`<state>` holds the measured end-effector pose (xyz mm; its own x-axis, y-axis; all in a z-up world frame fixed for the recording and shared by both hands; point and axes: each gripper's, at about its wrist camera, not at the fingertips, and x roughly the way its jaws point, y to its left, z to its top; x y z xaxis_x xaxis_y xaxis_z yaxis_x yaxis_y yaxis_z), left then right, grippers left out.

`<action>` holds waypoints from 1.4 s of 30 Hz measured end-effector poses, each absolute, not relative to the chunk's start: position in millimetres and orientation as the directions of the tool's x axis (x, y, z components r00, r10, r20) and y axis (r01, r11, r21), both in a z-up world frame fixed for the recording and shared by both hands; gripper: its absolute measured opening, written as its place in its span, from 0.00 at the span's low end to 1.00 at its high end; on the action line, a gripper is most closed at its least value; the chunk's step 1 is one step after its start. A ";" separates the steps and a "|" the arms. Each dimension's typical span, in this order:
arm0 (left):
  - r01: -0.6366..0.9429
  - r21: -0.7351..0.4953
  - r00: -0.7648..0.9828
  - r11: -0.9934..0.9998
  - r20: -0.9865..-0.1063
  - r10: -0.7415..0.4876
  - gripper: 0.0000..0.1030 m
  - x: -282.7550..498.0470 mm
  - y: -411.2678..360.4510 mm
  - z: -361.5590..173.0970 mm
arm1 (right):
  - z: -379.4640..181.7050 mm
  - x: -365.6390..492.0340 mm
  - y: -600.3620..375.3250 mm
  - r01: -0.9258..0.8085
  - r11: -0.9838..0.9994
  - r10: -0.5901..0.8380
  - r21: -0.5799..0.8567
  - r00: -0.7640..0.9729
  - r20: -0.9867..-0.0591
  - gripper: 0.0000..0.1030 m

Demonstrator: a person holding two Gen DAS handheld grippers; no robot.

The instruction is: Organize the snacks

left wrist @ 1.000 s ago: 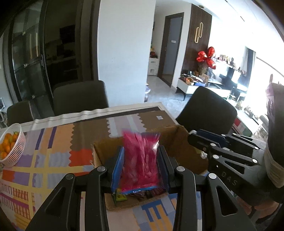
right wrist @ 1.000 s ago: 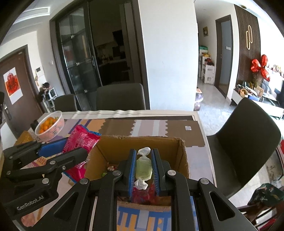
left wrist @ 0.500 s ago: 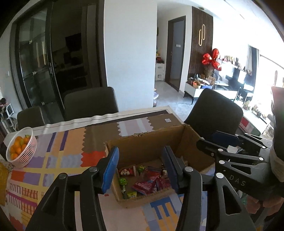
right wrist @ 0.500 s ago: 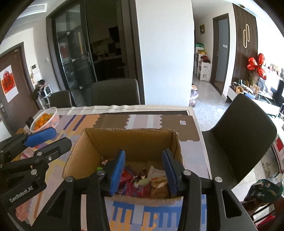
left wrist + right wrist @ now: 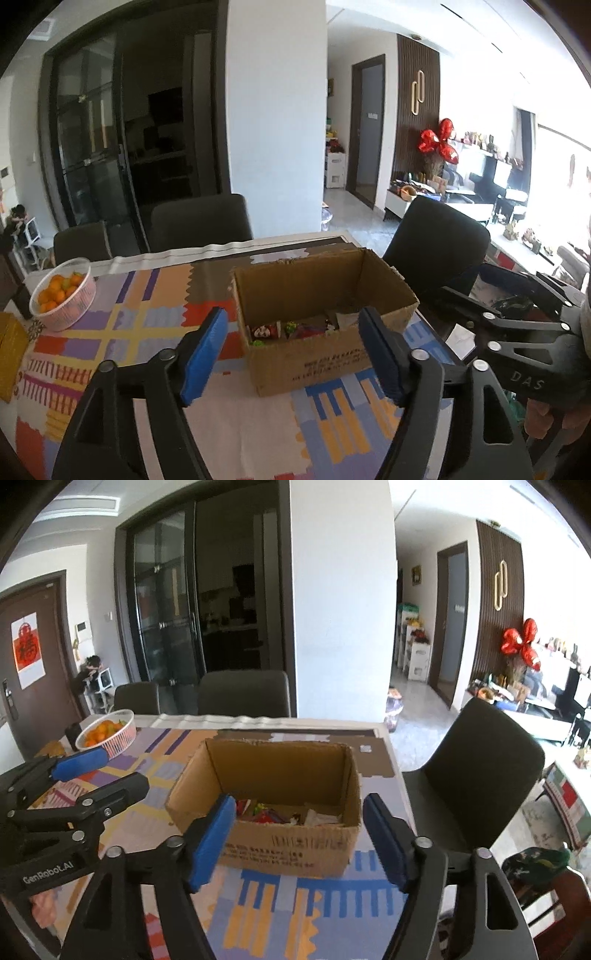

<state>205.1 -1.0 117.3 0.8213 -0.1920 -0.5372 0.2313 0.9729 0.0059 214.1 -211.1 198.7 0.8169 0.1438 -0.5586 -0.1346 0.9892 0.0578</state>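
1. Both my grippers have let go since a second ago: the pink packet that my left gripper (image 5: 291, 350) pinched and the pale green sweet that my right gripper (image 5: 299, 834) pinched are out of the pads, and both tools have pulled back from the box, which now sits farther ahead in each view.
2. At the far left of the table stands one white basket (image 5: 74, 306) holding small oranges (image 5: 59, 290), too many and too packed for me to count.
3. Next comes the patterned tablecloth (image 5: 129, 325), one cloth covering the top.
4. My left gripper hangs with its two blue pads wide apart and nothing between them.
5. One open cardboard box (image 5: 291, 853) stands on the cloth ahead of both tools, upright, flaps gone or folded out of sight.
6. Inside it the snacks (image 5: 269, 812) lie in a loose heap on the bottom; I make out several red, green and white wrappers, but cannot count them exactly.
7. My right gripper is likewise spread, two blue pads apart, holding nothing.
8. Three dark chairs show: two (image 5: 243, 694) behind the table, one (image 5: 484, 764) at its right side.
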 end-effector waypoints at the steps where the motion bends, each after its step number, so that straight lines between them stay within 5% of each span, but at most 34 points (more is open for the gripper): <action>1: 0.229 -0.002 0.826 0.973 -0.528 -0.196 0.74 198.2 1.6 117.8 | 199.5 206.6 -210.4 -0.131 0.990 0.138 0.052 0.823 -0.551 0.74; 11: 0.214 0.019 0.862 0.977 -0.473 -0.180 0.85 133.3 9.5 112.6 | 199.7 142.4 -207.2 -0.115 0.993 0.112 0.025 0.862 -0.494 0.86; 42: 0.174 0.065 0.880 0.982 -0.458 -0.126 0.98 45.7 17.3 87.1 | 171.9 42.9 -212.1 -0.050 0.998 0.063 0.039 0.859 -0.508 0.87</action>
